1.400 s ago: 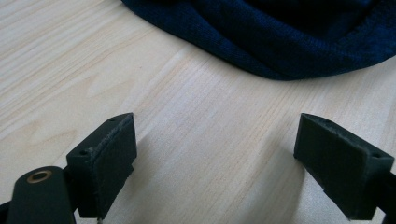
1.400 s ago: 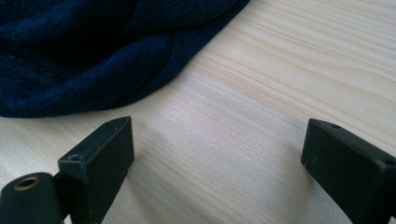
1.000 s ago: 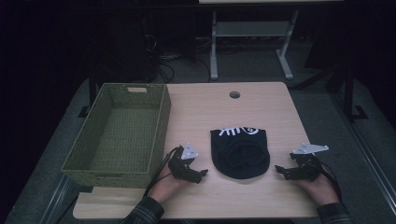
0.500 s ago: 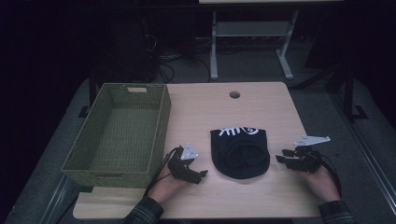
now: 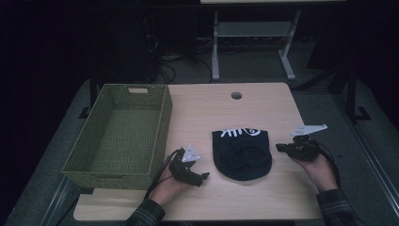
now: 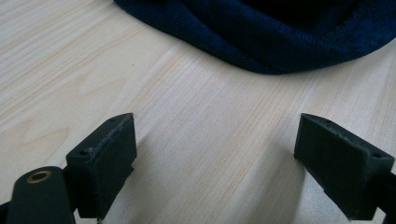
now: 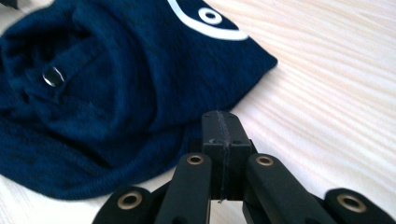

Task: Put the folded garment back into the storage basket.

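From above, a dark navy knit garment (image 5: pixel 243 153) lies crumpled on a pale wooden table (image 5: pixel 226 113), between the two hand-held grippers and beside a green woven basket (image 5: pixel 120 134) at the table's left edge. The left gripper (image 5: pixel 200 178) rests just left of the garment, jaws spread wide with bare wood between them. The right gripper (image 5: pixel 280 148) sits at the garment's right edge; its jaws have just been closing and now meet, pads pressed flat together with nothing visibly between them. The right gripper view adds detail: a white printed design (image 7: pixel 205 18) and a small metal snap (image 7: pixel 53 76) (both faint from above). The left gripper view cuts off most of the fabric.
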Tool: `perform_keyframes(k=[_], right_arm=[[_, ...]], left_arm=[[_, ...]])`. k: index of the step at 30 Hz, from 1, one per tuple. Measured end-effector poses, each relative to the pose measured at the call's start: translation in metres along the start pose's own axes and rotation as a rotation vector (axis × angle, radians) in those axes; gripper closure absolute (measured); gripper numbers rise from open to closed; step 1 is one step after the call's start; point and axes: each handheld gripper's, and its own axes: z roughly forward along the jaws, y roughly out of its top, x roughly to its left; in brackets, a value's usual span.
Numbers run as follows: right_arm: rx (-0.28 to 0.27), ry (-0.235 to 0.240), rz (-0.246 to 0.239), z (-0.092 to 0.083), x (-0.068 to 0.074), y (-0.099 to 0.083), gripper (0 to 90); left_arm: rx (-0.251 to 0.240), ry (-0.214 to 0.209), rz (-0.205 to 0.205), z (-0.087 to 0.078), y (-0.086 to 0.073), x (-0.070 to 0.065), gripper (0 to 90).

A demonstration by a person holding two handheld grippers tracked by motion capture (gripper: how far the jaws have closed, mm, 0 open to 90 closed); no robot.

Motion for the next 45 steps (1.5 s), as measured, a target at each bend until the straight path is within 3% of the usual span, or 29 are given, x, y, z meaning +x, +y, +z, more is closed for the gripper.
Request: perform_keyframes(k=[12,28,36,45], right_arm=[[-0.023,0.041,-0.010,0.009,-0.008,0.028,89.8],[-0.056,0.045,-0.017,0.030,-0.024,0.061,89.9],[-0.020,0.042,-0.010,0.052,-0.033,0.073,90.0],[0.013,0.029,0.006,0.078,-0.043,0.072,90.0]], left_arm=[[0.001,0.001,0.006,0.000,0.000,0.000,12.1],[0.001,0.000,0.001,0.000,0.000,0.000,12.1],[0.001,0.000,0.001,0.000,0.000,0.000,12.1],[0.001,0.000,0.001,0.000,0.000,0.000,12.1]])
